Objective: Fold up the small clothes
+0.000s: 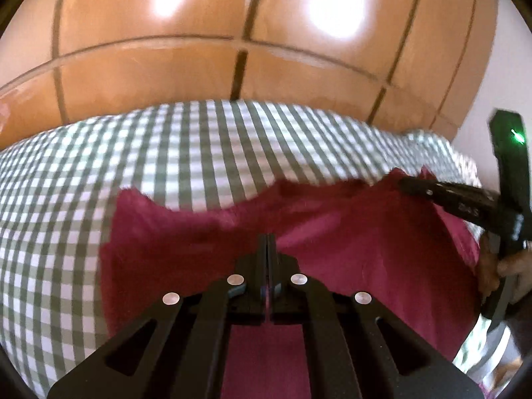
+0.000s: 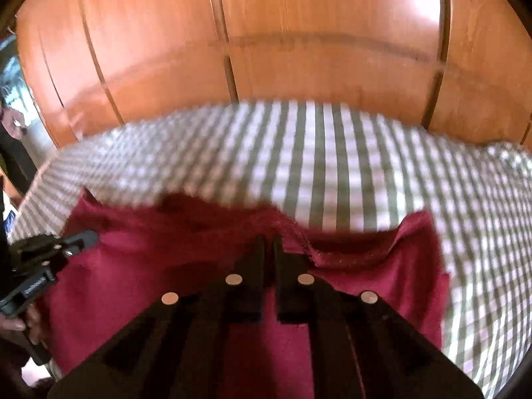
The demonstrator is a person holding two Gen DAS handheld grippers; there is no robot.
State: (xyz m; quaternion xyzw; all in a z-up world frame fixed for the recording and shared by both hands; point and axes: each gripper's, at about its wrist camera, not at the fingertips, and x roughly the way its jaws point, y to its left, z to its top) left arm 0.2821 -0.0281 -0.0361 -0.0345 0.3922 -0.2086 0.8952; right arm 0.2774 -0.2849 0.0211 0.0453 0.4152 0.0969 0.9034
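A dark red garment [image 1: 349, 249] lies on a green-and-white checked cloth [image 1: 199, 153]; it also shows in the right wrist view [image 2: 149, 266]. My left gripper [image 1: 268, 237] is shut over the garment, and a sliver of red fabric shows between its fingers. My right gripper [image 2: 270, 242] is shut, with the red garment's edge pinched at its tips. The right gripper also appears at the garment's right edge in the left wrist view [image 1: 409, 183], and the left gripper appears at the garment's left edge in the right wrist view [image 2: 89, 236]. Both views are blurred.
An orange wooden wardrobe [image 1: 232, 26] with panel seams stands behind the checked cloth, also in the right wrist view [image 2: 299, 33]. A white wall [image 1: 512, 76] is at the right. A hand [image 1: 512, 266] holds the right gripper's handle.
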